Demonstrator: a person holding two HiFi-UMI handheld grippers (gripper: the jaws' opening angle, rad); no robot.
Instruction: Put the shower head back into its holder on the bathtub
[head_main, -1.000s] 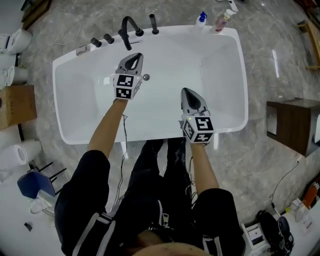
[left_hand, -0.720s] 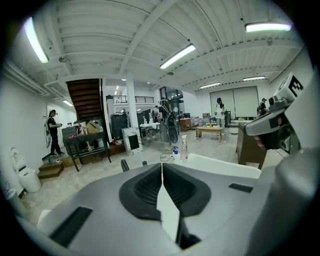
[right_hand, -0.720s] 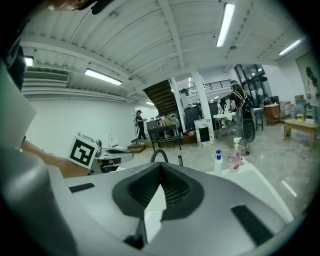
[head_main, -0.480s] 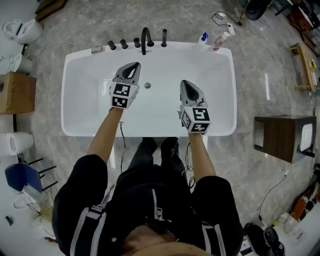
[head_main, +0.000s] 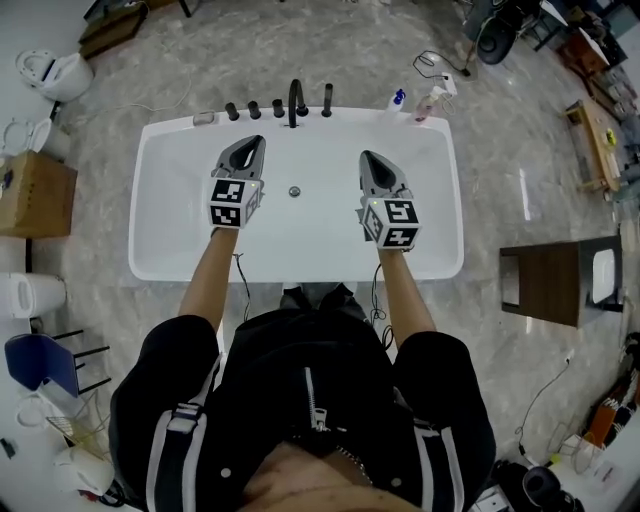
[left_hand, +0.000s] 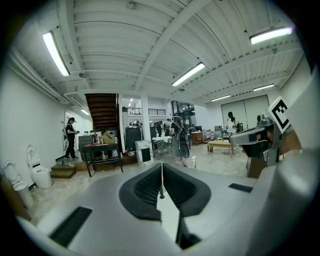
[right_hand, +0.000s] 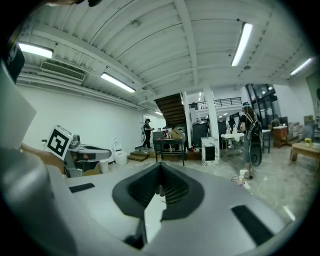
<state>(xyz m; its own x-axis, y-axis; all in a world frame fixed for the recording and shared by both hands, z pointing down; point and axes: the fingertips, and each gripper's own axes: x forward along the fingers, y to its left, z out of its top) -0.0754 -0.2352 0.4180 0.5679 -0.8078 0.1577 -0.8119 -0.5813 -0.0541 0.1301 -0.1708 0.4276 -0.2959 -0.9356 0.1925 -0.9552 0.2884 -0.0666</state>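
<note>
White bathtub below closed left tool

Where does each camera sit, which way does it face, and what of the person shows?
Head view: on the head, looking steeply down at the bathtub; arms, torso, left gripper and right gripper show.
Left gripper view: on the left gripper, facing roughly level across the room; its shut jaws, right gripper at right.
Right gripper view: on the right gripper, facing likewise; its shut jaws, left gripper at left.
Shared: both gripper views show the staircase.
</note>
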